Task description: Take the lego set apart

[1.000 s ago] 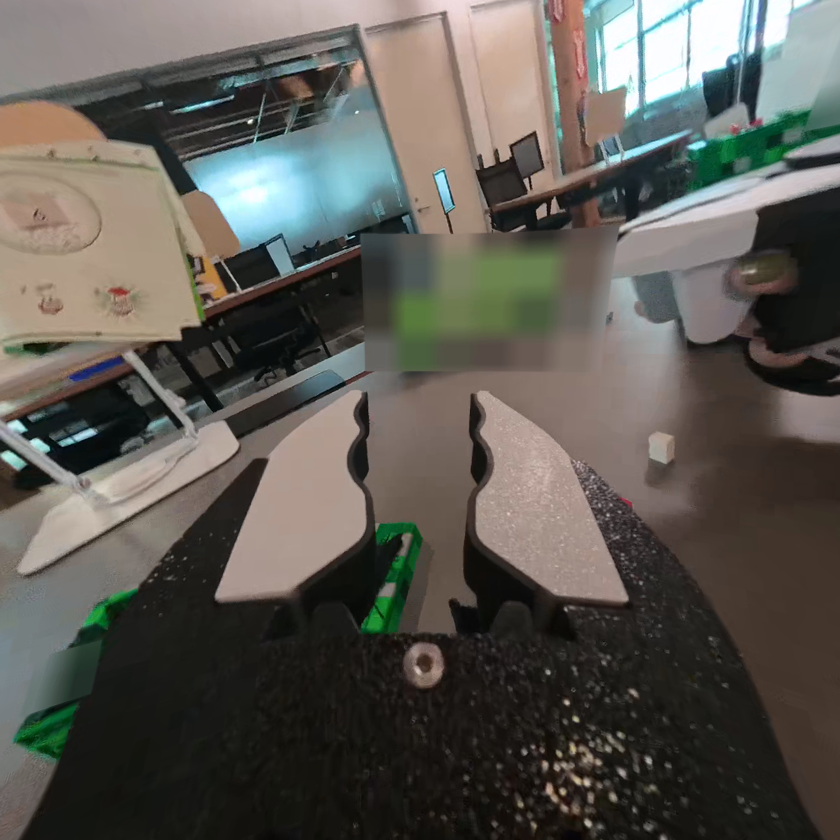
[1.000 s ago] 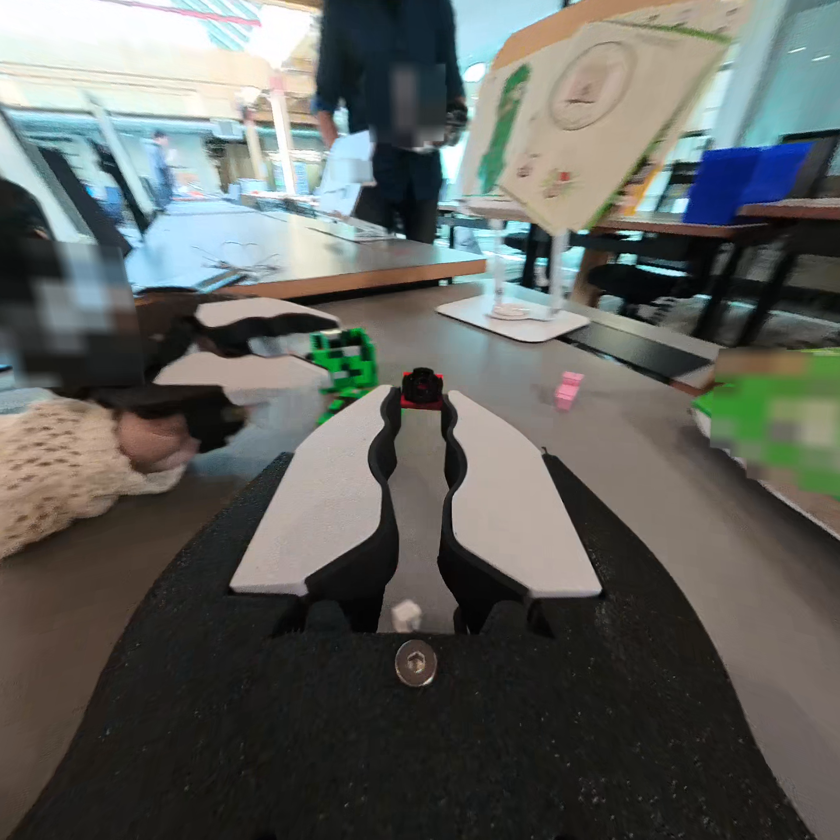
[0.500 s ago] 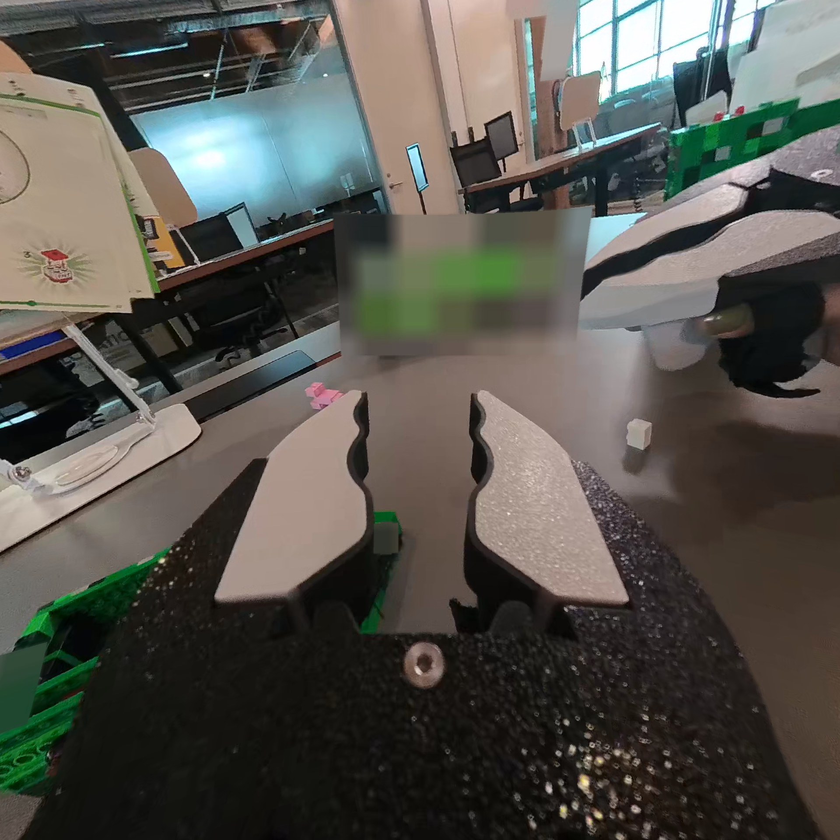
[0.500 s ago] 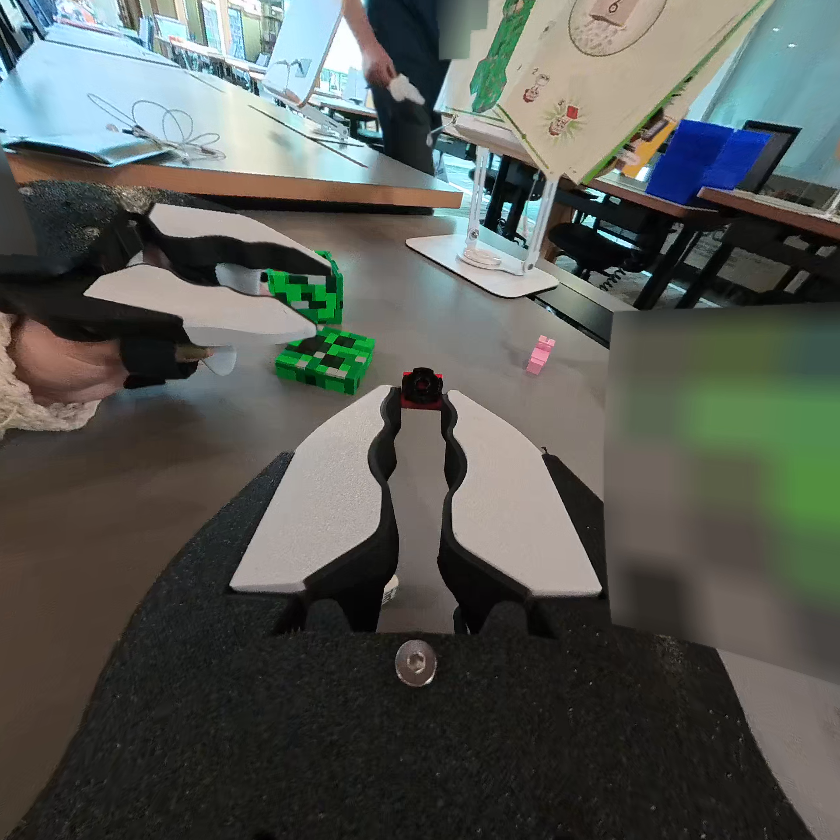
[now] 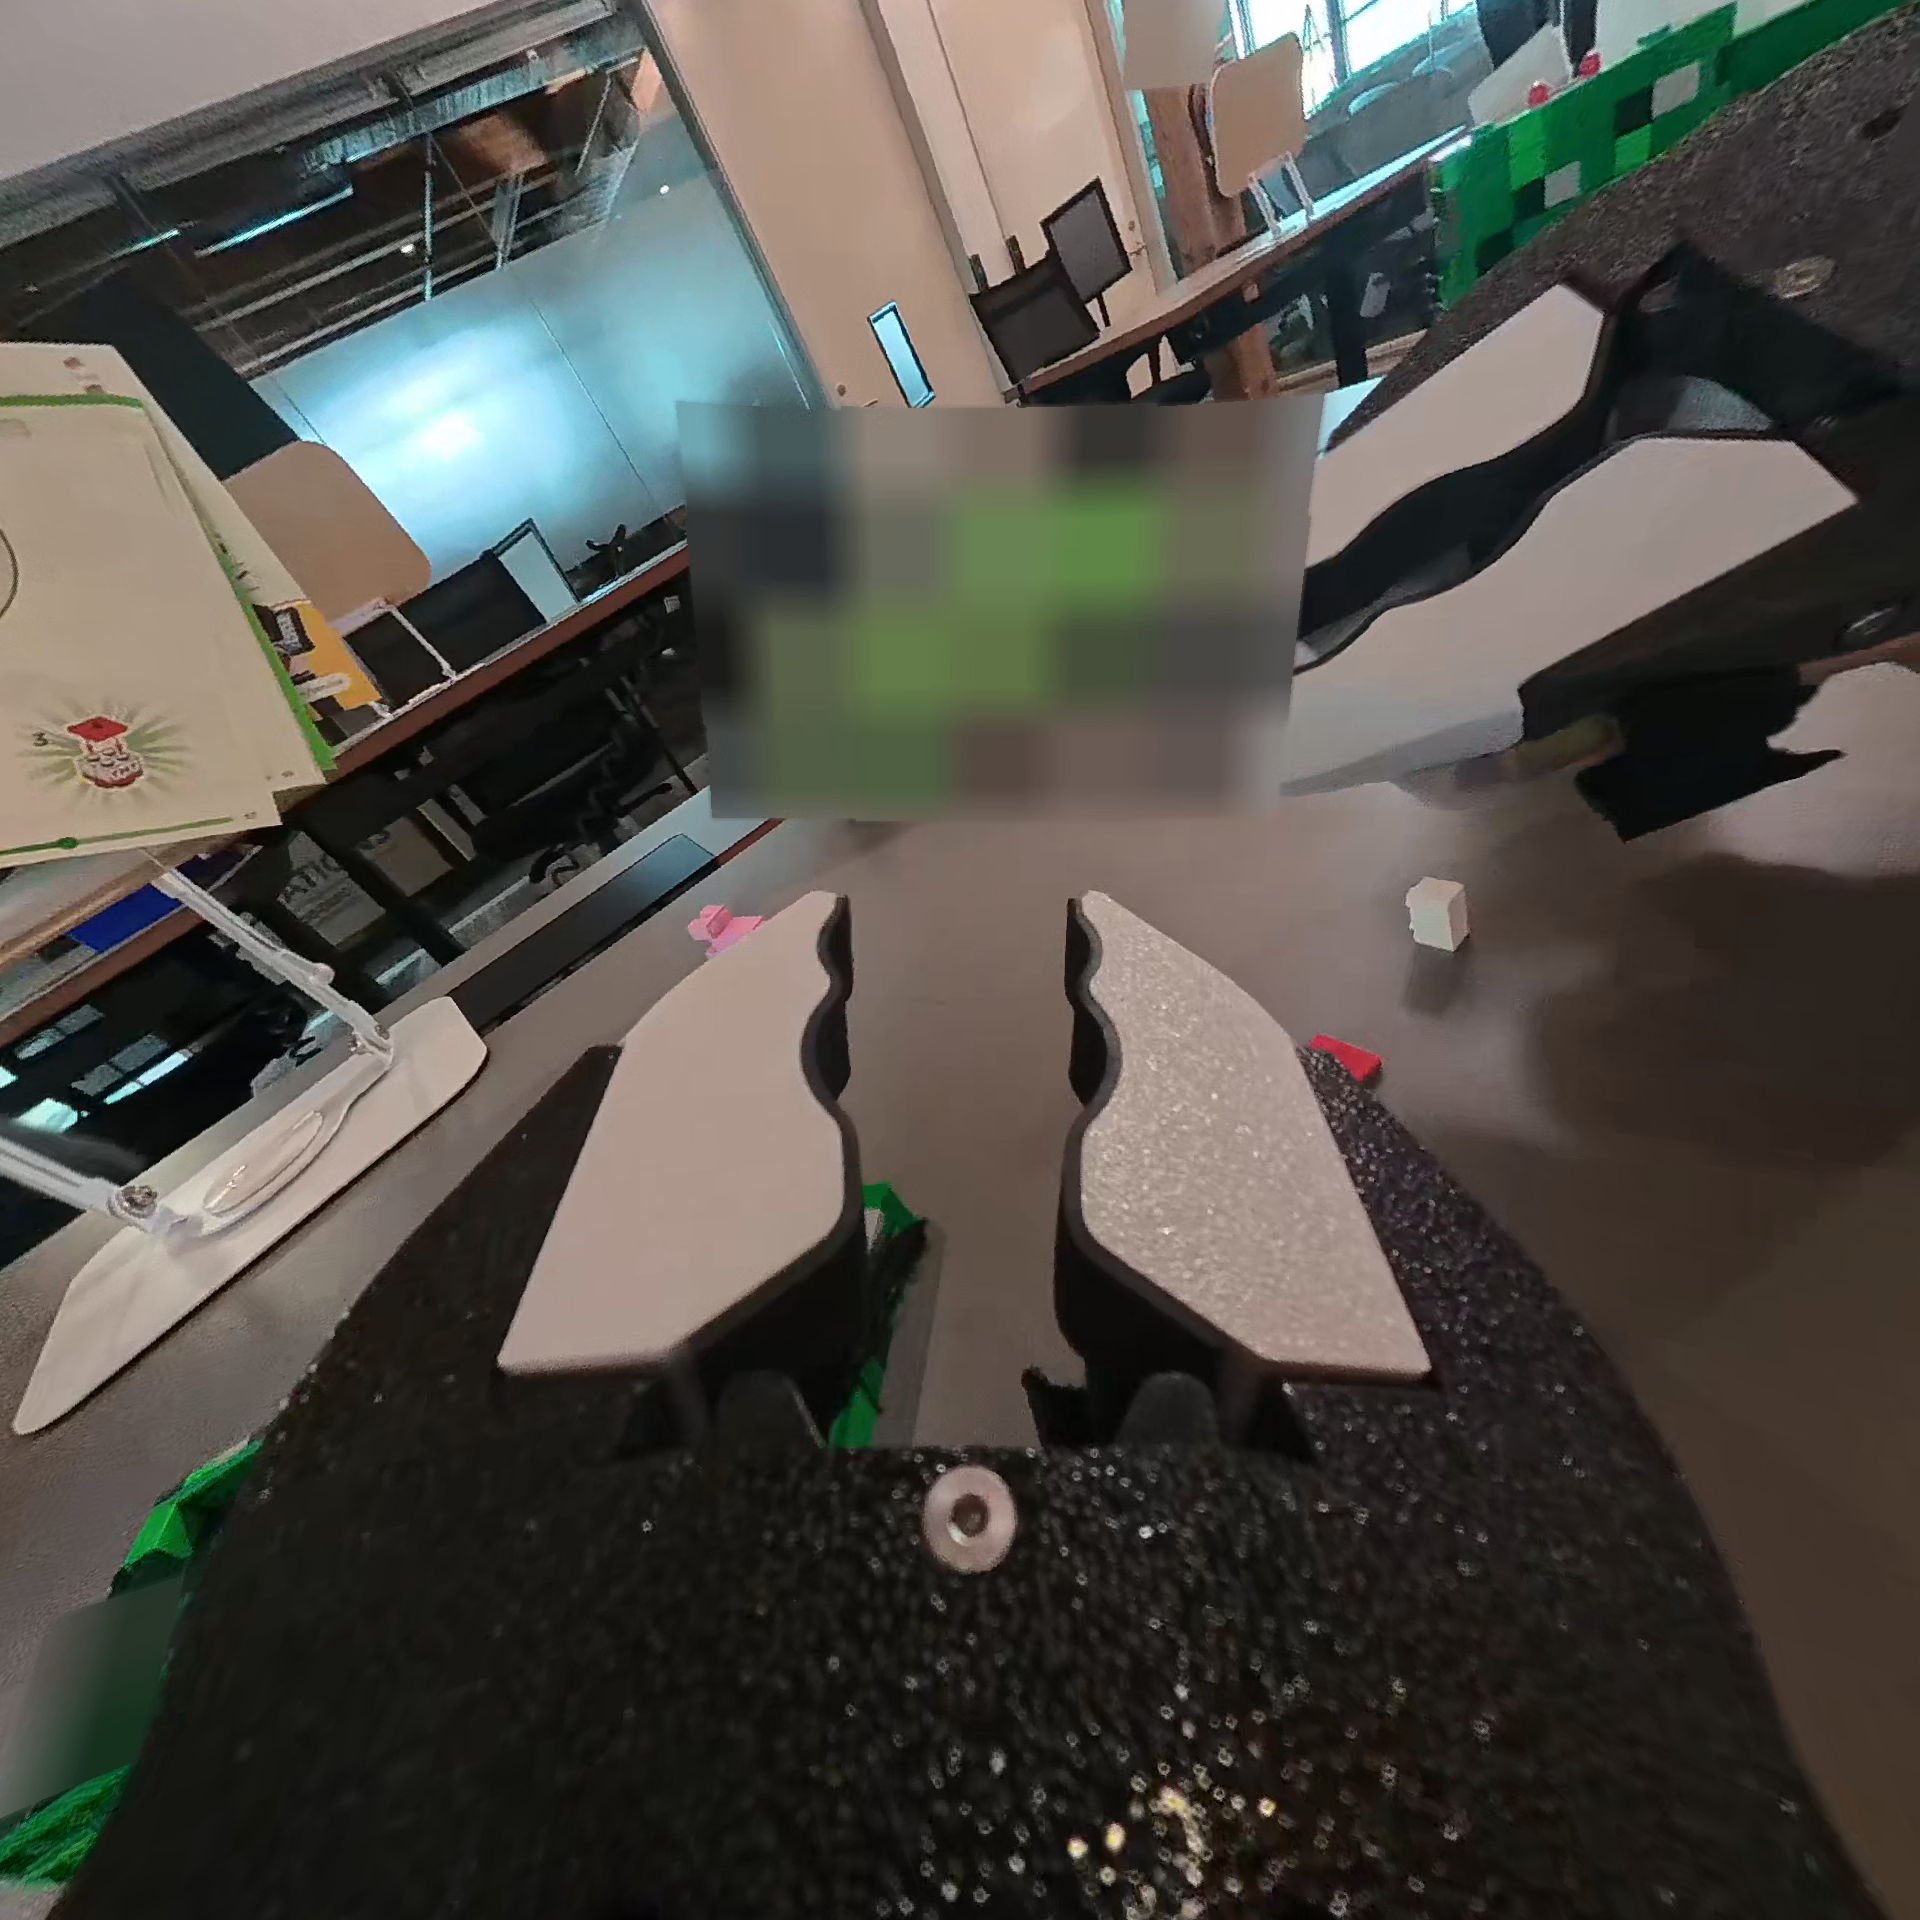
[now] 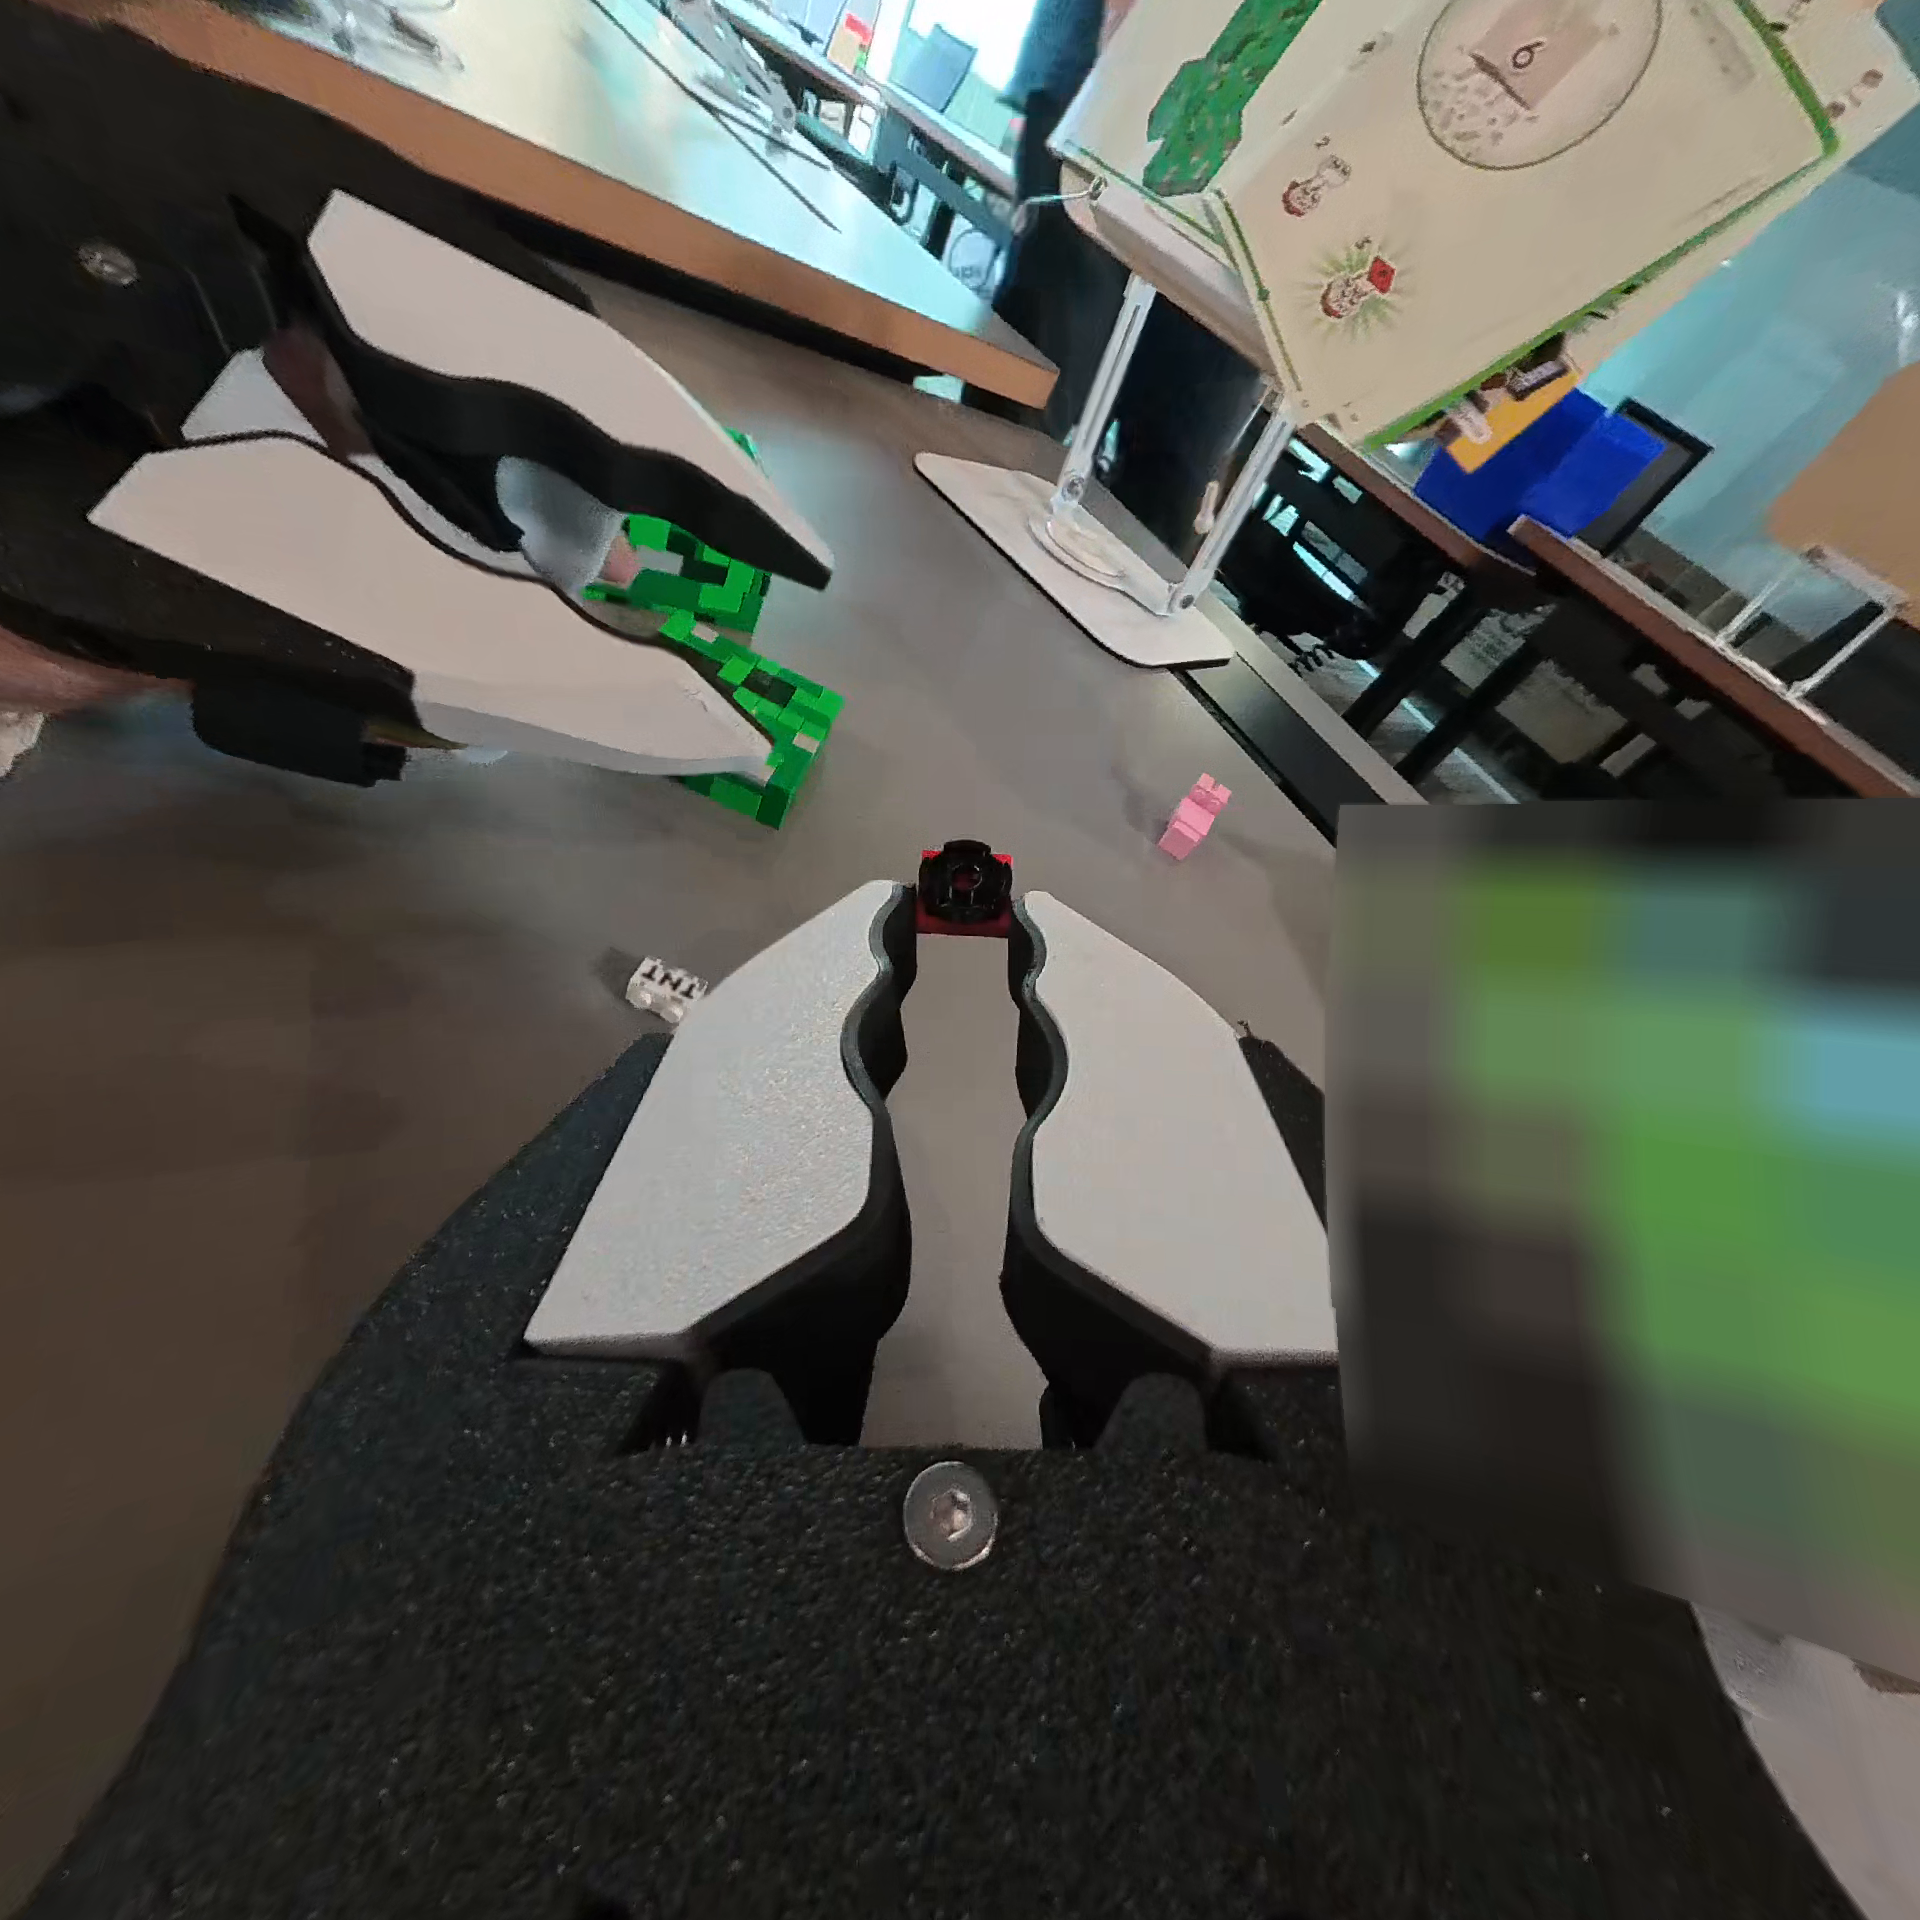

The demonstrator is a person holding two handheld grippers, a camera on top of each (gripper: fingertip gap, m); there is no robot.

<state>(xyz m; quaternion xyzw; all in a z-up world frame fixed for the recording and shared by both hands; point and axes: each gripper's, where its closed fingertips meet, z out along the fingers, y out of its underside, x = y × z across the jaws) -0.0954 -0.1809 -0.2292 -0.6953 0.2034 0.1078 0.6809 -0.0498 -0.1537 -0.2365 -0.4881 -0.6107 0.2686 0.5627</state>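
A green and black lego build [image 6: 750, 681] stands on the dark table [image 6: 312, 1039]. My left gripper [image 5: 956, 925] is open and empty, low over the build, whose green edge [image 5: 883, 1247] shows under its left finger. In the right wrist view the left gripper [image 6: 795, 665] sits over the build at the upper left. My right gripper [image 6: 964, 914] is shut on a small black and red lego piece [image 6: 964, 888] at its fingertips, held above the table. It also shows in the left wrist view [image 5: 1340, 613] at the upper right.
Loose pieces lie on the table: a white brick [image 5: 1439, 912] [image 6: 665, 982], a pink piece [image 6: 1195, 816] [image 5: 722, 928] and a red piece [image 5: 1345, 1060]. An instruction booklet [image 6: 1455, 187] rests on a clear stand [image 6: 1091, 561] at the far edge. A person stands beyond the stand. About 9 centimeters separates my right fingertips from the white brick [image 5: 1439, 912].
Both grippers have moved closer together and tilted. The right gripper still holds the black and red piece. The white brick now lies left of the right gripper's fingers.
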